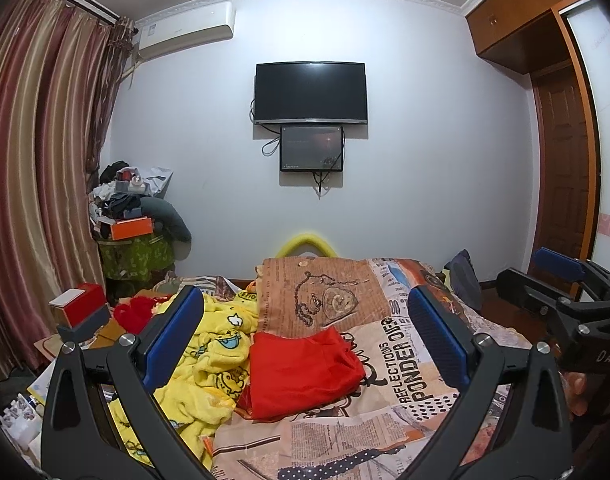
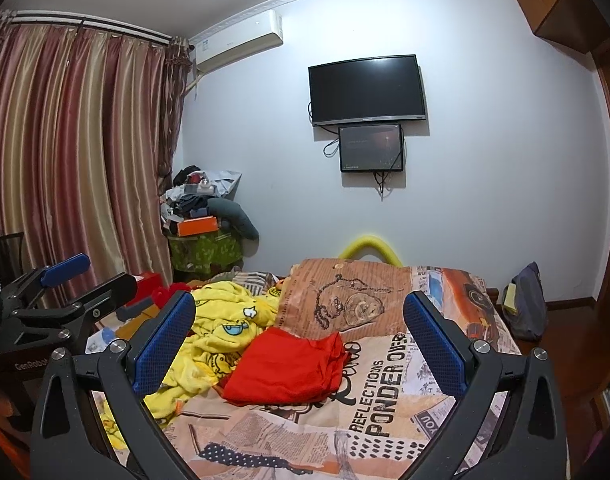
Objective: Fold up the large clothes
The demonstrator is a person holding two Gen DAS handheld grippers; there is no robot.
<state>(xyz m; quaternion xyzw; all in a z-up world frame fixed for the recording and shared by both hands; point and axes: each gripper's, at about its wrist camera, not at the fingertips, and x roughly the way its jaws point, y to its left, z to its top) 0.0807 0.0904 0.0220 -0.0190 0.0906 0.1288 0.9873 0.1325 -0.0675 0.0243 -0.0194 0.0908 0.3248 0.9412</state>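
Red garment (image 1: 303, 372) beside yellow robe (image 1: 209, 360), unobstructed

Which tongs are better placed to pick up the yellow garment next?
Left, probably. The yellow garment is heaped on the left side of the bed, beside the left tongs; the right tongs, also open, hover further right.

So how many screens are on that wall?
2. A big dark television hangs mid-wall, and a smaller screen sits directly beneath it, faintly lit. Nothing suggests any others are hidden.
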